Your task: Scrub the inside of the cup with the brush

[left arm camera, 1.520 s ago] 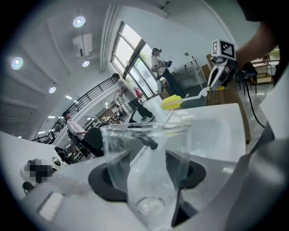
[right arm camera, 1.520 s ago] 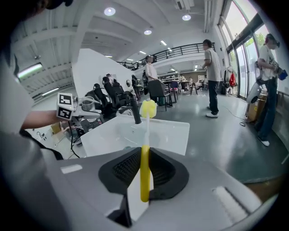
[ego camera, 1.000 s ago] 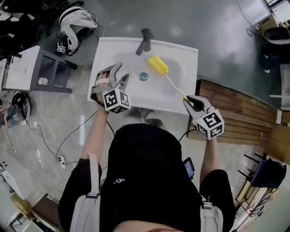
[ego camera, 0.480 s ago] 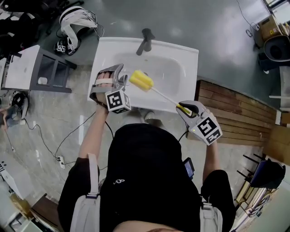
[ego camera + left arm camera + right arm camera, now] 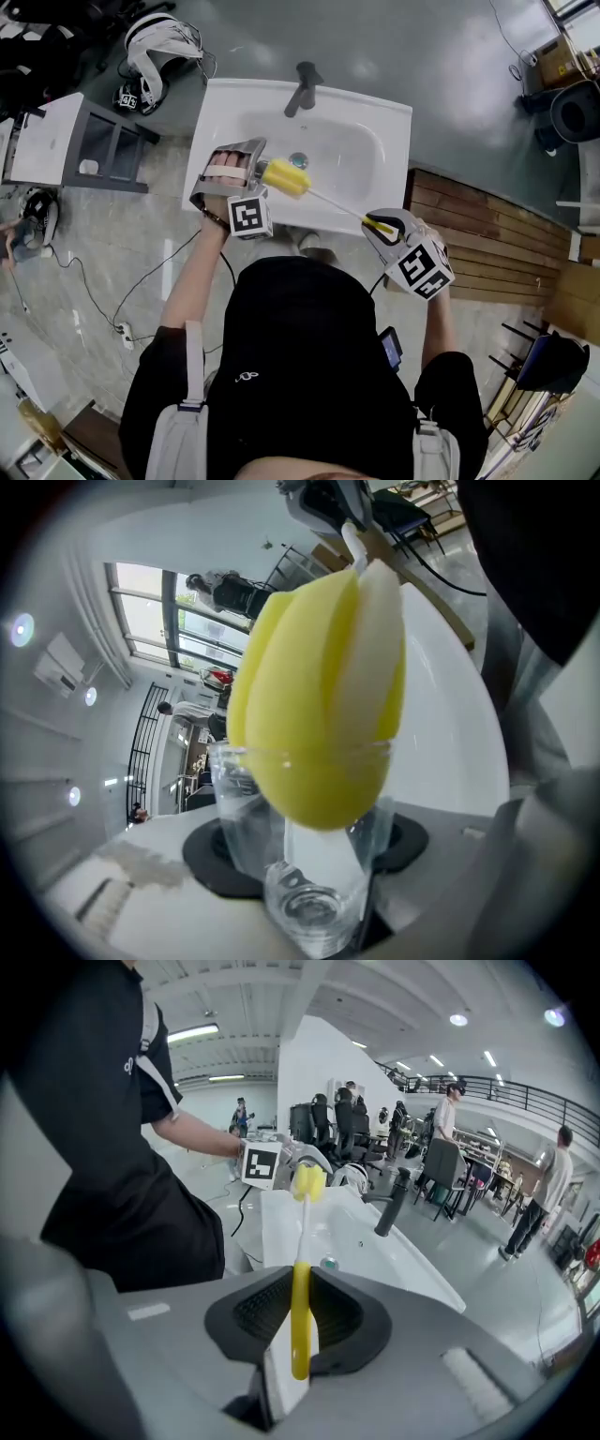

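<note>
The brush head [image 5: 284,177] has come off the sink [image 5: 394,122] basin over the last second. It now sits at the mouth of the cup [image 5: 314,883], with its lower end just inside the rim. Our left gripper [image 5: 242,167] is clamped wide on the clear cup, over the sink's front-left edge. Our right gripper [image 5: 382,225] is pinched narrow on the yellow handle [image 5: 300,1307]. We read this as insertion started, scrubbing not yet. Next we likely push deeper, then twist.
</note>
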### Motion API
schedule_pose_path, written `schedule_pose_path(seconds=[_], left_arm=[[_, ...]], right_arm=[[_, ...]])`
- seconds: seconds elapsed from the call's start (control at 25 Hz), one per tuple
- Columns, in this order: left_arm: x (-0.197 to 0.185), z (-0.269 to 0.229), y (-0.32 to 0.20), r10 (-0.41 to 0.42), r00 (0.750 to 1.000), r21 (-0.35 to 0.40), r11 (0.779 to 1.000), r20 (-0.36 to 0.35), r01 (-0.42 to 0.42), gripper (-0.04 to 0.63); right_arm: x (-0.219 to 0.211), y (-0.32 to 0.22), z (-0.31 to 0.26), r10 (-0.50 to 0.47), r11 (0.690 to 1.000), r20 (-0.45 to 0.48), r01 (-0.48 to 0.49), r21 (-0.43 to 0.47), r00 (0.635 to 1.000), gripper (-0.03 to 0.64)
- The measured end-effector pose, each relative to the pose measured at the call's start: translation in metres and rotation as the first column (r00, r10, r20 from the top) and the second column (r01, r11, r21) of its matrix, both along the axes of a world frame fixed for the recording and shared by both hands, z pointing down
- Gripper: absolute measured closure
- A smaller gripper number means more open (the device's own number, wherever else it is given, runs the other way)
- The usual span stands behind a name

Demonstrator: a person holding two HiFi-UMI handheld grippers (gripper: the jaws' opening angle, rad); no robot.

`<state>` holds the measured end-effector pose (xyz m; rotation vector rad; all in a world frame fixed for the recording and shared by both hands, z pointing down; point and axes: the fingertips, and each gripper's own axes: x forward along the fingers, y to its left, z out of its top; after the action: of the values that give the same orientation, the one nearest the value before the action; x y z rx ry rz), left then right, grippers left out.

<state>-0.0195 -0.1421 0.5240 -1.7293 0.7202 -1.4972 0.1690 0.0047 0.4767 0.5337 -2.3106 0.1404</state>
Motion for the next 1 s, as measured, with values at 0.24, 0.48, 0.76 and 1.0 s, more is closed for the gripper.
schedule_pose_path(seconds=[0.24,0.48,0.76,1.0], left_arm=[[0.001,0.007,0.003,0.007,0.999,-0.035,0.999,0.036,-0.006,0.322],[0.006,0.009,0.004,0.028,0.997,-0.047,0.999,0.068,-0.024,0.322],[0.009,0.011,0.007,0.026,0.996,-0.073,0.997,0.082,-0.020,0.322],[0.013,-0.009,-0.004,0.033,0.990,0.053,0.998,0.134,-0.041,0.322]], right_arm=[[-0.004,-0.009,-0.001,-0.028,0.999,-0.072,0.031,0.039,0.997,0.561],[-0.011,-0.020,-0.004,-0.044,0.997,-0.097,0.050,0.058,0.994,0.561],[-0.020,-0.028,-0.005,-0.059,0.995,-0.127,0.069,0.072,0.990,0.563],[-0.028,-0.031,-0.006,-0.068,0.994,-0.135,0.079,0.076,0.988,0.563]])
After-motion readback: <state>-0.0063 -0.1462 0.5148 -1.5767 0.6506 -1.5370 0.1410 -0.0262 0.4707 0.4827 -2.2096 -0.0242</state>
